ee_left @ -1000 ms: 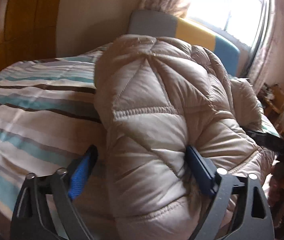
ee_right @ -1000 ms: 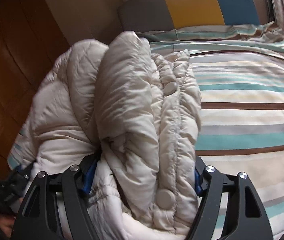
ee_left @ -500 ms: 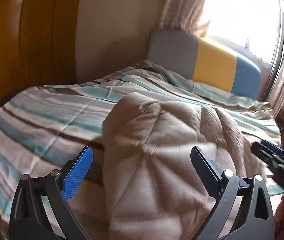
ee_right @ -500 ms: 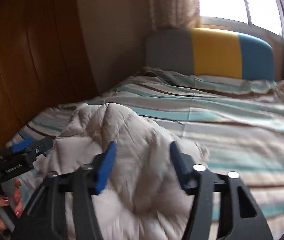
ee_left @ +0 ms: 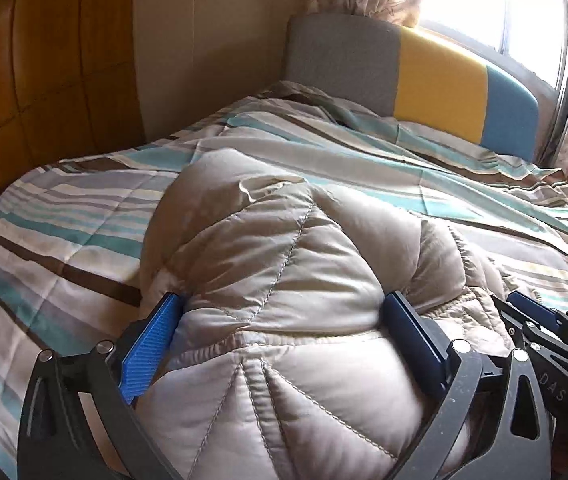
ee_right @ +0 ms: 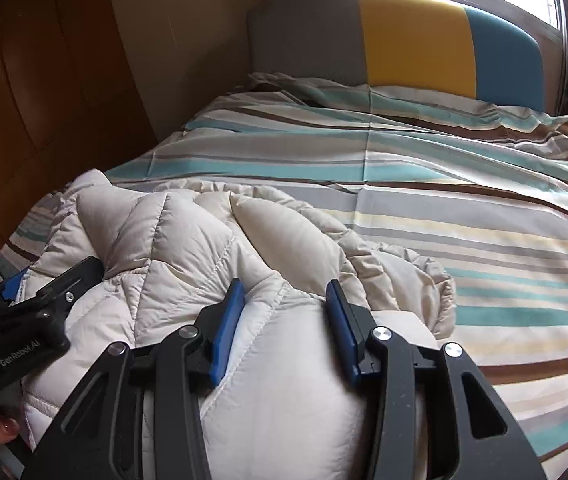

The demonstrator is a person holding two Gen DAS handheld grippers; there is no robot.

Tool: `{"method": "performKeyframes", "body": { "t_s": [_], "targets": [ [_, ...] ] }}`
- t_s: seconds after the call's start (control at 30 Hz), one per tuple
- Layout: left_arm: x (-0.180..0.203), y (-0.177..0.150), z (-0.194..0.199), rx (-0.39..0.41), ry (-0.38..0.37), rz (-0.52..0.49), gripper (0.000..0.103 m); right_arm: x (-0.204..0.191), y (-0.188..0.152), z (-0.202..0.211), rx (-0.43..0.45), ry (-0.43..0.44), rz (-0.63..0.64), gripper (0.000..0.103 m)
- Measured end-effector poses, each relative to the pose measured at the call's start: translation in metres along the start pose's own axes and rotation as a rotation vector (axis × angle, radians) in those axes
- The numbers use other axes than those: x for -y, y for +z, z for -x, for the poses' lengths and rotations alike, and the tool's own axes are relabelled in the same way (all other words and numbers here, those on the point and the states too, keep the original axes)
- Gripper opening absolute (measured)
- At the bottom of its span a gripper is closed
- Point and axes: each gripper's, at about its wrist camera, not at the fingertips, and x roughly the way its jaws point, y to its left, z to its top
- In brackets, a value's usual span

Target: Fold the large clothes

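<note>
A beige quilted puffer jacket (ee_left: 284,240) lies bunched in a folded heap on the striped bed cover (ee_left: 63,220). My left gripper (ee_left: 284,300) is set down over its near end, its jaws opening to full width. The puffy fabric bulges up between the blue pads without being pinched. In the right wrist view the jacket (ee_right: 171,240) looks cream. My right gripper (ee_right: 284,286) has narrower jaws, dug into the jacket with a ridge of fabric squeezed between the pads. Each gripper shows in the other's view: the right gripper (ee_left: 512,308) and the left gripper (ee_right: 49,276).
The striped cover (ee_right: 444,200) runs back to a grey, yellow and blue headboard (ee_right: 404,36) under a bright window. Wooden panelling (ee_left: 43,60) lines the left side of the bed. A hand (ee_right: 3,426) holds the left gripper's handle at the lower left.
Both grippers let the raised jacket bundle down, drew back from it, then came down onto it again. The right jaws narrowed. The jacket now lies lower on the bed.
</note>
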Motion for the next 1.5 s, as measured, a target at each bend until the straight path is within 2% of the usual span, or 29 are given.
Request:
{"method": "performKeyframes", "body": {
  "t_s": [0.17,0.33,0.47,0.53,0.63,0.67,0.7,0.77,0.83,0.9,0.97,1.07,1.3,1.5],
  "targets": [
    [-0.002,0.0,-0.014,-0.028,-0.004,0.009,0.1,-0.001,-0.004,-0.005,0.01,-0.016,-0.011,0.042],
    [0.0,0.0,-0.023,-0.038,0.034,-0.001,0.1,-0.003,-0.001,-0.022,0.007,-0.053,0.003,0.043],
    [0.003,0.001,-0.017,-0.032,0.052,-0.014,0.1,-0.005,-0.002,-0.016,0.004,-0.056,0.018,0.044],
    [0.003,0.001,-0.004,-0.032,0.04,-0.012,0.1,-0.006,-0.003,-0.004,-0.001,-0.051,0.033,0.046],
    [-0.002,-0.004,0.022,-0.018,0.016,0.013,0.1,-0.01,-0.007,0.024,0.033,-0.074,0.058,0.059],
    [-0.005,-0.007,0.033,-0.008,0.009,0.031,0.1,-0.012,-0.01,0.037,0.057,-0.079,0.062,0.072],
    [-0.007,-0.01,0.045,0.004,0.0,0.047,0.1,-0.014,-0.014,0.048,0.071,-0.077,0.067,0.076],
    [-0.009,-0.019,0.064,0.015,-0.001,0.061,0.1,-0.02,-0.023,0.067,0.08,-0.088,0.084,0.076],
    [-0.009,-0.029,0.081,0.027,0.029,0.051,0.1,-0.025,-0.033,0.086,0.092,-0.087,0.087,0.078],
    [-0.008,-0.041,0.098,0.042,0.116,0.018,0.1,-0.03,-0.045,0.106,0.109,-0.089,0.078,0.092],
    [-0.008,-0.051,0.11,0.05,0.166,-0.009,0.1,-0.034,-0.054,0.121,0.123,-0.088,0.084,0.093],
    [-0.012,-0.069,0.133,0.062,0.195,-0.031,0.1,-0.041,-0.07,0.144,0.123,-0.091,0.093,0.099],
    [-0.027,-0.094,0.187,0.066,0.178,0.032,0.1,-0.042,-0.102,0.192,0.098,-0.041,-0.02,0.101],
    [-0.027,-0.107,0.227,0.085,0.197,0.002,0.1,-0.049,-0.126,0.231,0.107,-0.062,-0.037,0.101]
  ]
}}
